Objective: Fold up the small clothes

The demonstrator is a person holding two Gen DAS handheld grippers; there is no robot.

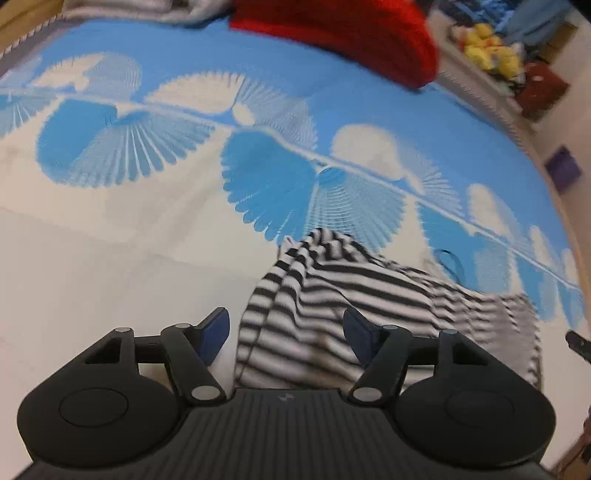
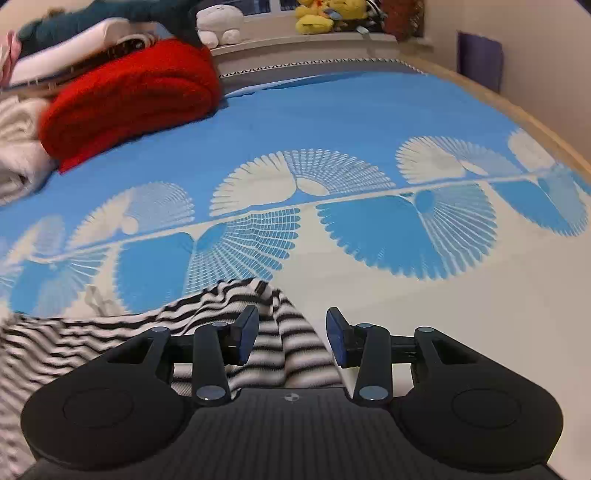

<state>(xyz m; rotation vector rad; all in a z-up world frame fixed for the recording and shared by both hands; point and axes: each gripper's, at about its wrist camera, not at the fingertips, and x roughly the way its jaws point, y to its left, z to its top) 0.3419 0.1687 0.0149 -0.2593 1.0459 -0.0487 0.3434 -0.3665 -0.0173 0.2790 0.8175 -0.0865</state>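
A small black-and-white striped garment (image 1: 332,314) lies bunched on the blue-and-white patterned bedspread (image 1: 147,229). My left gripper (image 1: 284,328) is open, its jaws standing apart on either side of the garment's left end. In the right wrist view the same garment (image 2: 110,332) spreads to the left. My right gripper (image 2: 291,332) is open with a fold of the striped cloth lying between its jaws. Neither gripper pinches the cloth.
A folded red blanket (image 2: 129,92) and white and dark folded textiles (image 2: 22,147) sit at the far side of the bed. Yellow plush toys (image 2: 325,14) line a shelf behind. A wooden bed edge (image 2: 535,125) and wall run along the right.
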